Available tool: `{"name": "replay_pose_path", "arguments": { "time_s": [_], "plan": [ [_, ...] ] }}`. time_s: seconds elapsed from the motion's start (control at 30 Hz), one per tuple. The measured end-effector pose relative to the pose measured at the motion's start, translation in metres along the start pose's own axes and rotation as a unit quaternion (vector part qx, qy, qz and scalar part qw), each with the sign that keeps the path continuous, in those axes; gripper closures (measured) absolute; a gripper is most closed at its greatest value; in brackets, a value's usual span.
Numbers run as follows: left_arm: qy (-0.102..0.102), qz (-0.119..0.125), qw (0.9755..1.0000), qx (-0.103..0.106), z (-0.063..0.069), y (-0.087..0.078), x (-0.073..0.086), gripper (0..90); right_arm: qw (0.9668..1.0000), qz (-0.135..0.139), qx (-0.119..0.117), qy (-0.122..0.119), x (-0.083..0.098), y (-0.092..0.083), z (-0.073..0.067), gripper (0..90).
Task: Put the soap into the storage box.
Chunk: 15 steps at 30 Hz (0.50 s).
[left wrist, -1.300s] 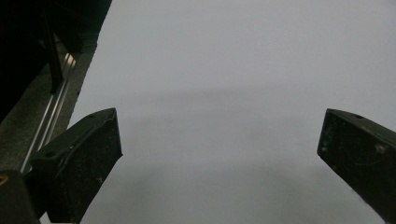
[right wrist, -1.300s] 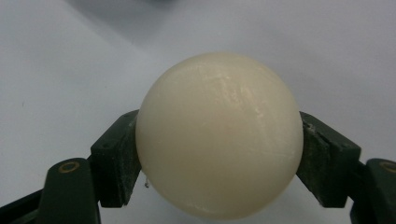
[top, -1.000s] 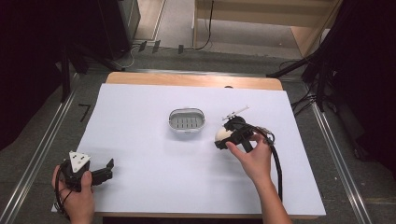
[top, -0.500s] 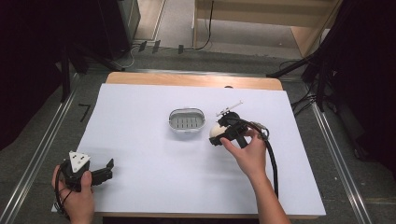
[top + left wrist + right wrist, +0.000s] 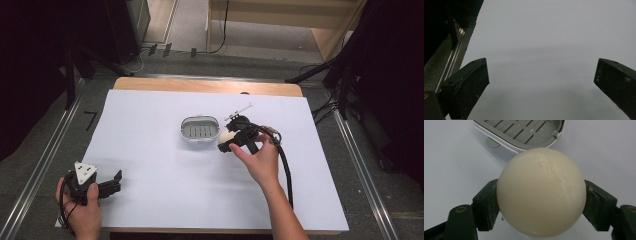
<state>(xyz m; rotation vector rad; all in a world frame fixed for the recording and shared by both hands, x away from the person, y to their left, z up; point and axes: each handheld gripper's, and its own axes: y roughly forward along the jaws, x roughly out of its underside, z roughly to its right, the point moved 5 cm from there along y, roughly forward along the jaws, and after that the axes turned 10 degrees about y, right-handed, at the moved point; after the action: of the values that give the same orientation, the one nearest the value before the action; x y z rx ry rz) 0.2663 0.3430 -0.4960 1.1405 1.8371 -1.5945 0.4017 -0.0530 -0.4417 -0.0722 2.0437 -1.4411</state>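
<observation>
Worktop point(image 5: 150, 165): wooden board, almost all covered by a white sheet; bare wood shows at the far edge.
Room: grey floor around, metal rails point(image 5: 40, 165) along both sides, dark stands and cables point(image 5: 150, 50) behind the far edge.
Soap dish point(image 5: 200, 130): grey, oval, with a slotted bottom; it stands near the middle of the sheet.
Ball point(image 5: 225, 136): cream, smooth, round; it is just beside the right rim of the dish, above the sheet.
Right gripper point(image 5: 226, 140): both jaws press on the sides of the ball and hold it.
Left gripper point(image 5: 118, 181): low at the near left corner, jaws wide apart, nothing between them.
Obstacles: the dish rim lies directly ahead of the ball.
</observation>
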Motion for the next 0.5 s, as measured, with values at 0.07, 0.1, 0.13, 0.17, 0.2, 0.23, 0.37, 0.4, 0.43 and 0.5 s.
{"name": "replay_pose_path", "arguments": {
  "time_s": [0.07, 0.1, 0.13, 0.17, 0.2, 0.23, 0.37, 0.4, 0.43, 0.5],
  "plan": [
    [-0.002, 0.0, 1.0, 0.0, 0.0, 0.0, 0.0, 0.1, 1.0, -0.001, -0.002, 0.0, -0.003, 0.001, -0.004, 25.0],
    [-0.001, 0.0, 1.0, 0.0, 0.0, 0.0, 0.0, 0.1, 1.0, 0.0, -0.002, -0.002, -0.005, 0.001, -0.005, 25.0],
    [-0.001, 0.0, 1.0, 0.0, 0.0, 0.0, 0.0, 0.1, 1.0, 0.0, -0.002, -0.006, -0.006, 0.002, -0.006, 25.0],
    [-0.001, 0.0, 1.0, 0.0, 0.0, 0.0, 0.0, 0.1, 1.0, -0.001, -0.002, -0.005, -0.008, 0.002, -0.007, 25.0],
    [-0.001, 0.0, 1.0, 0.0, 0.0, 0.0, 0.0, 0.1, 1.0, -0.001, -0.003, -0.008, -0.009, 0.003, -0.008, 25.0],
    [-0.003, 0.0, 1.0, 0.0, 0.0, 0.0, 0.0, 0.1, 0.9999, -0.003, -0.004, -0.009, -0.011, 0.005, -0.01, 25.0],
    [-0.003, 0.002, 1.0, 0.002, 0.0, 0.0, 0.0, 0.1, 0.9999, -0.006, -0.003, -0.009, -0.015, 0.006, -0.012, 25.0],
    [-0.003, 0.002, 1.0, 0.002, 0.0, 0.0, 0.0, 0.1, 0.9999, -0.004, -0.003, -0.01, -0.018, 0.007, -0.014, 25.0],
    [-0.003, 0.002, 1.0, 0.002, 0.0, 0.0, 0.0, 0.1, 0.9999, -0.003, -0.004, -0.011, -0.019, 0.008, -0.014, 25.0],
    [-0.002, 0.0, 1.0, 0.001, 0.0, 0.0, 0.0, 0.1, 0.9999, -0.002, -0.004, -0.011, -0.021, 0.008, -0.015, 25.0]
  ]
}}
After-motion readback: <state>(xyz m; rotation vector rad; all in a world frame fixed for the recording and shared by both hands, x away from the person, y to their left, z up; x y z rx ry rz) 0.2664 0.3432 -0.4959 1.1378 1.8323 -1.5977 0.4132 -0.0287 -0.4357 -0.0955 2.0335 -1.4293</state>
